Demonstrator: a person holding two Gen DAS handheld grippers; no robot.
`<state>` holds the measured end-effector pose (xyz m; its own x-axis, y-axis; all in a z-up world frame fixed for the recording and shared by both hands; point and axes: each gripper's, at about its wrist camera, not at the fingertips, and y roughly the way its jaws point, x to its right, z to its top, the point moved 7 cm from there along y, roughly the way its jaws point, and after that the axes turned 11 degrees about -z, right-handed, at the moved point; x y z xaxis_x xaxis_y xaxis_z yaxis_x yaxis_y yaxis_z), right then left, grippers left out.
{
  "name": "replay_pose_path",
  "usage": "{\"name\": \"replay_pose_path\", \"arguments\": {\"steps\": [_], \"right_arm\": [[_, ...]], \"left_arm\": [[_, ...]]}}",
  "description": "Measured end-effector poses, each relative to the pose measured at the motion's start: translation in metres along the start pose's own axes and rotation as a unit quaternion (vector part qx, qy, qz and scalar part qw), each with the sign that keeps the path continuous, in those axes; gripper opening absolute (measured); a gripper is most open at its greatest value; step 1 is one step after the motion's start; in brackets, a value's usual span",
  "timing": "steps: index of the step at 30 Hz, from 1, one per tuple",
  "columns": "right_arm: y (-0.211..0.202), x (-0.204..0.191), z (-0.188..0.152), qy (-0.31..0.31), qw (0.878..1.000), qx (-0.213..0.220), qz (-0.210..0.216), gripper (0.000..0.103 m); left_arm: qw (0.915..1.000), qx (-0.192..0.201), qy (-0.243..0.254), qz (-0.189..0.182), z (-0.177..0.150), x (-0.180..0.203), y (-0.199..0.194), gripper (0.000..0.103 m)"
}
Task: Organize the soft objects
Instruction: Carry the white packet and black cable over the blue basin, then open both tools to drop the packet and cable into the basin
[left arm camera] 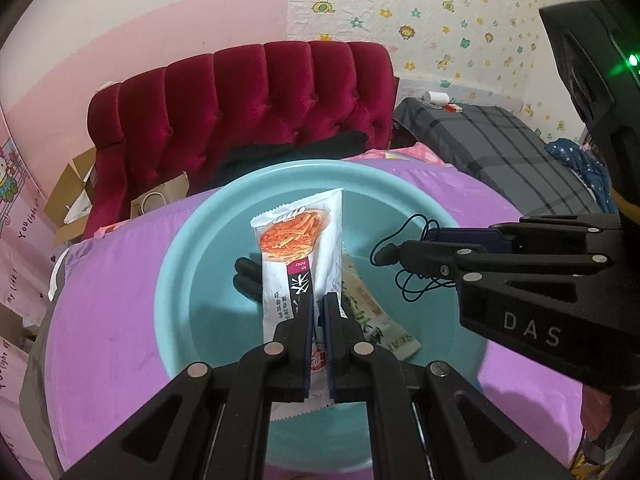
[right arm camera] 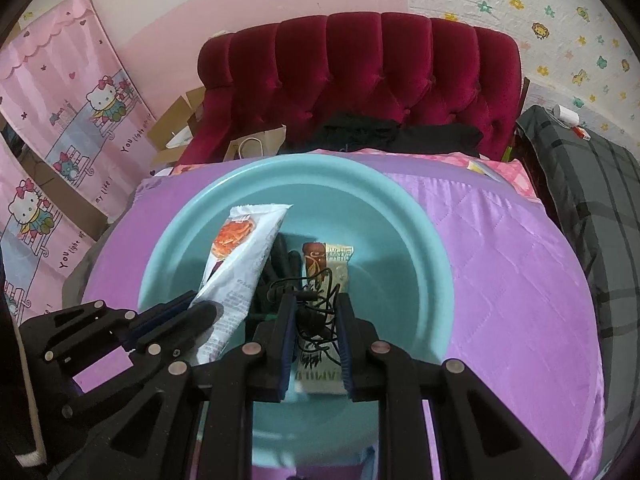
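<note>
Over the round teal plastic basin (left arm camera: 188,240) on the purple quilt (left arm camera: 100,320), your left gripper (left arm camera: 319,312) pinches the white snack packet printed with orange strips (left arm camera: 300,248), holding it upright. Lower it flat beside the beige wrapped bar (right arm camera: 328,264) before you release. Your right gripper (right arm camera: 316,312) stands part-open around the tangled black cord (right arm camera: 316,300); whether it grips is unclear, so close gently.

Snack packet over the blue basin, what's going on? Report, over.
Left gripper shut on white snack packet. Right gripper holds black cable. Both above basin; beige packet inside.
</note>
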<state>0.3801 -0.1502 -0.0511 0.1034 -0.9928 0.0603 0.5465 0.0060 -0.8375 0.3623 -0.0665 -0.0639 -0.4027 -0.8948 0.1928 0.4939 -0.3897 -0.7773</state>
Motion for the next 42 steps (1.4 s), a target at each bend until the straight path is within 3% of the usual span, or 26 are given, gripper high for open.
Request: {"name": "replay_pose_path", "arguments": {"steps": [17,24,25,27,28,29,31,33,37,42], "right_arm": [[0.051,0.0,0.012,0.007,1.0,-0.025,0.002,0.021],[0.052,0.002,0.012,0.009,1.0,-0.023,0.004,0.033],[0.052,0.001,0.012,0.01,1.0,-0.024,0.005,0.035],[0.05,0.002,0.012,0.013,1.0,-0.024,0.0,0.051],[0.048,0.003,0.012,0.017,1.0,-0.021,0.0,0.054],[0.046,0.003,0.012,0.019,1.0,-0.02,-0.001,0.058],[0.043,0.003,0.013,0.019,1.0,-0.016,-0.008,0.072],[0.041,0.003,0.012,0.019,1.0,-0.015,-0.006,0.097],[0.035,0.005,0.009,0.019,1.0,-0.011,-0.015,0.103],[0.023,0.005,0.001,0.019,1.0,-0.006,-0.022,0.103]], "left_arm": [[0.9997,-0.016,0.003,0.016,0.008,-0.023,0.042,0.005],[0.9994,-0.018,0.015,0.027,0.008,-0.02,0.042,0.006],[0.9993,-0.016,0.015,0.032,0.009,-0.021,0.041,0.01],[0.9991,-0.01,0.012,0.039,0.01,-0.022,0.039,0.033],[0.9991,-0.009,0.01,0.04,0.01,-0.022,0.038,0.067],[0.9991,-0.009,0.009,0.041,0.01,-0.022,0.038,0.092],[0.9985,-0.005,0.014,0.053,0.009,-0.022,0.036,0.096],[0.9976,-0.002,0.02,0.066,0.007,-0.022,0.034,0.103],[0.9978,0.0,0.01,0.066,0.004,-0.023,0.03,0.103],[0.998,0.002,0.009,0.062,0.0,-0.018,0.02,0.103]]}}
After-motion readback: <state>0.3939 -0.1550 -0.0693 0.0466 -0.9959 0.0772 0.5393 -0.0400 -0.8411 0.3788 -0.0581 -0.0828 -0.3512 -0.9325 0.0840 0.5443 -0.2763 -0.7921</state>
